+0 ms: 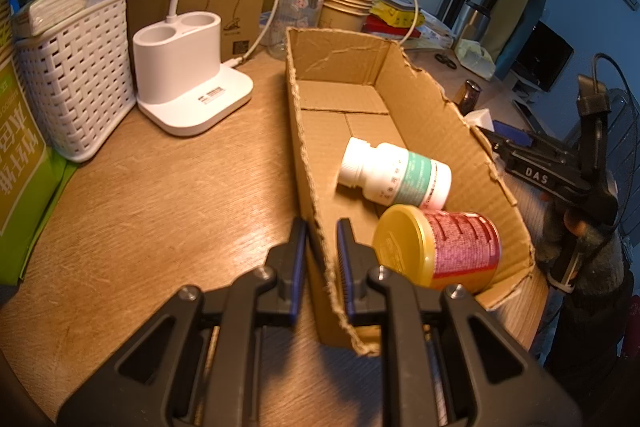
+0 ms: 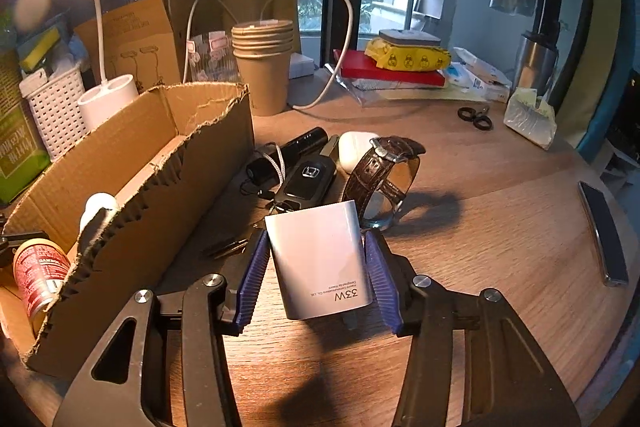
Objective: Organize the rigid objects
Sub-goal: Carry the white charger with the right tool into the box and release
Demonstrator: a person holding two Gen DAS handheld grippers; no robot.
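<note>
A torn, open cardboard box (image 1: 432, 115) lies on the wooden desk. Inside it rest a white pill bottle (image 1: 394, 173) and a red can with a yellow lid (image 1: 440, 247), both on their sides. My left gripper (image 1: 322, 239) is shut on the box's near left wall. In the right wrist view the box (image 2: 200, 163) sits to the left, with the can (image 2: 38, 271) and bottle (image 2: 98, 207) showing inside. My right gripper (image 2: 316, 239) is shut on a white 33W charger (image 2: 320, 259), its blue pads against both sides.
Just beyond the charger lie a brown-strap watch (image 2: 384, 167), a car key (image 2: 306, 179), a white earbud case (image 2: 354, 151) and a black cylinder (image 2: 304, 143). A phone (image 2: 604, 231) lies at the right edge. A white lamp base (image 1: 188, 75) and basket (image 1: 72, 83) stand left of the box.
</note>
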